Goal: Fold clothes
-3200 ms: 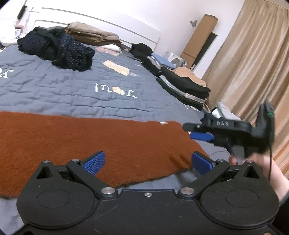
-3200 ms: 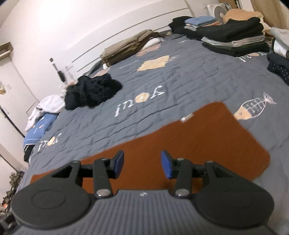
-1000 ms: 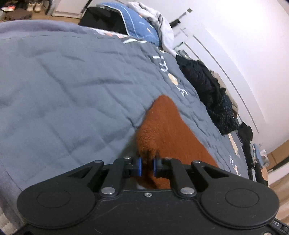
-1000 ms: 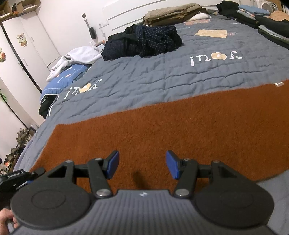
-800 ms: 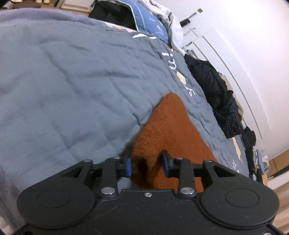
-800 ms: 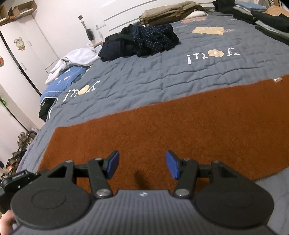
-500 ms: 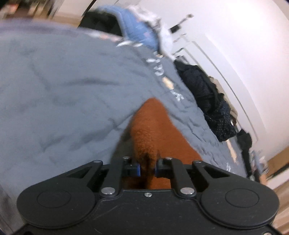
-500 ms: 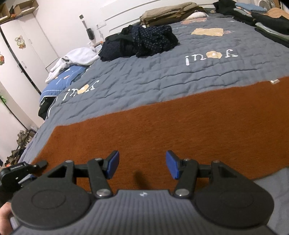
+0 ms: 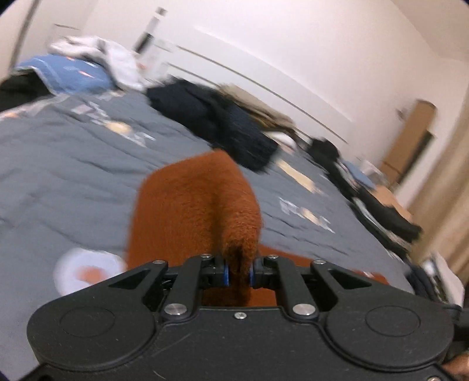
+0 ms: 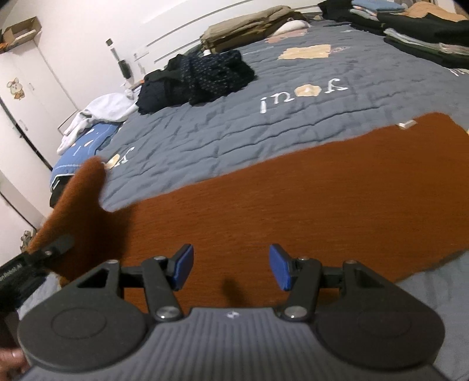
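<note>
A long rust-brown fleece cloth (image 10: 307, 199) lies spread across the grey quilted bed. My left gripper (image 9: 238, 274) is shut on the cloth's left end (image 9: 199, 205) and holds it lifted off the bed, so the fabric stands up in front of the camera. That raised end also shows in the right wrist view (image 10: 79, 202), with the left gripper (image 10: 41, 255) below it. My right gripper (image 10: 231, 266) is open and empty, hovering just above the cloth's near edge, around its middle.
A dark navy heap of clothes (image 10: 196, 79) lies on the far side of the bed (image 10: 293, 132). Folded stacks (image 10: 425, 32) line the far right edge. Beige folded items (image 10: 249, 20) rest by the headboard. White and blue laundry (image 10: 96, 117) hangs off the left.
My left gripper closed on the cloth's left end, opened briefly, closed again, and has now lifted the end up and swung right. My right gripper stayed open and almost still.
</note>
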